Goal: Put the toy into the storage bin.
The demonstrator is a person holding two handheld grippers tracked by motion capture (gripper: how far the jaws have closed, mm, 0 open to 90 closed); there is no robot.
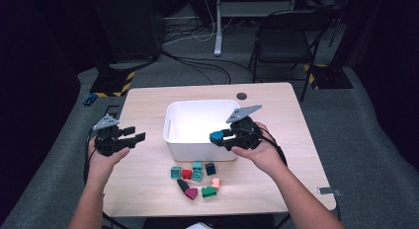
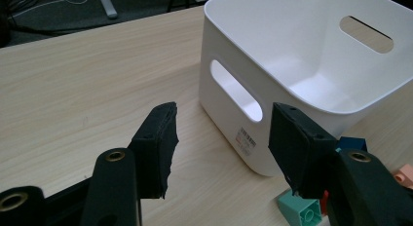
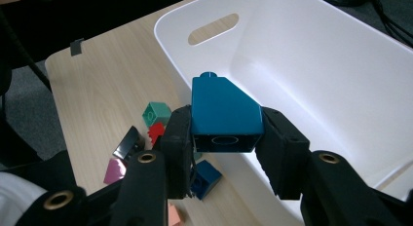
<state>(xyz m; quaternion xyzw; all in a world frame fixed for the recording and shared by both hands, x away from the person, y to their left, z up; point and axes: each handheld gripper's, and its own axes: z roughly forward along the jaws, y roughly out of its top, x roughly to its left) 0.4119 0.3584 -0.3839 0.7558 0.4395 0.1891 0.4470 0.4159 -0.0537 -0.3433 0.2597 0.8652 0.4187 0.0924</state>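
Your wooden surface [image 1: 148, 189] carries a white plastic bin [image 1: 175, 135] at its centre, handle slots cut in its end walls. At 6 o'clock from the bin lies a loose cluster of small toy bricks [image 1: 196, 179]: teal, red, dark blue, black, magenta, green and pink, well apart from your left hand.

Your right gripper [image 1: 222, 137] sits at the bin's near rim, toward its 5 o'clock corner. Its fingers [image 3: 178, 148] are clamped on a blue sloped brick [image 3: 224, 114], one pad on each side, and the brick hangs above the rim, its open underside facing the gripper's camera.

Your left gripper [image 1: 136, 135] hovers at 9 o'clock from the bin, above bare surface. Its fingers [image 2: 156, 148] stand wide apart with nothing between them, pointed at the bin's near corner.
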